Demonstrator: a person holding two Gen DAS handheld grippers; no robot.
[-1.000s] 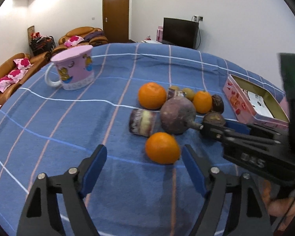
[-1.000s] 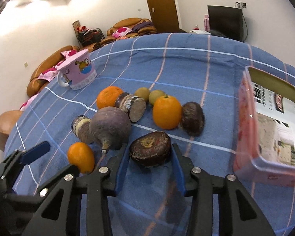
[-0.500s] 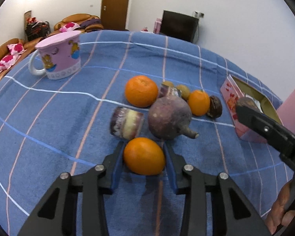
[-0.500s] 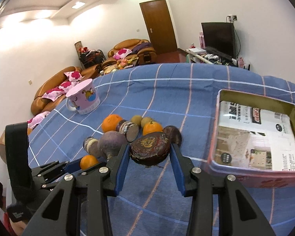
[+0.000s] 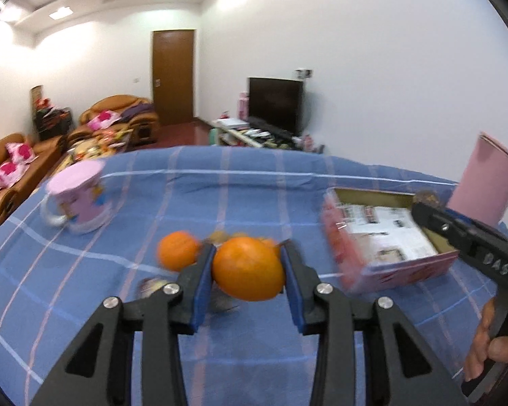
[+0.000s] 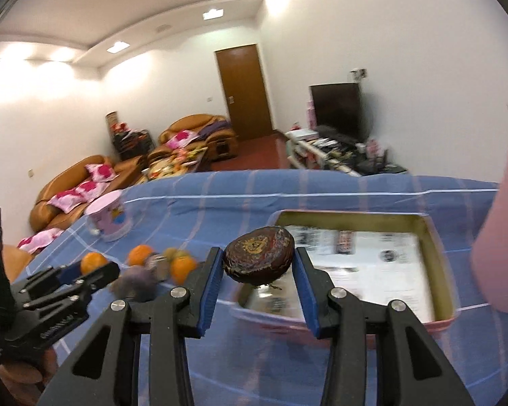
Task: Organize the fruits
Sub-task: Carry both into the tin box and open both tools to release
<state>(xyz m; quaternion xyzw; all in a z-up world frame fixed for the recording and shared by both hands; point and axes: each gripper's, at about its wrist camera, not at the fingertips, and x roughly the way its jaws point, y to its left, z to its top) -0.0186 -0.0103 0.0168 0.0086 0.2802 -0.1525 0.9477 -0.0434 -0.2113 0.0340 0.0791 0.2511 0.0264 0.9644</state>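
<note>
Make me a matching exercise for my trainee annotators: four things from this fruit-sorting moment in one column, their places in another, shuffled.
Things:
1. orange
2. dark brown fruit
3. pink mug
4. pink tin box

Places:
A. on the cloth, far left
B. clamped in the right gripper
C. on the cloth at right, open
D. clamped in the left gripper

Pairs: 1-D, 2-B, 3-A, 4-C

Home living room, tan leather sofas (image 6: 84,182) with pink floral cushions, black flat television (image 6: 337,110) on a low stand right of the brown wooden door (image 6: 245,89), blue checked cloth on the worktop (image 5: 254,182)
</note>
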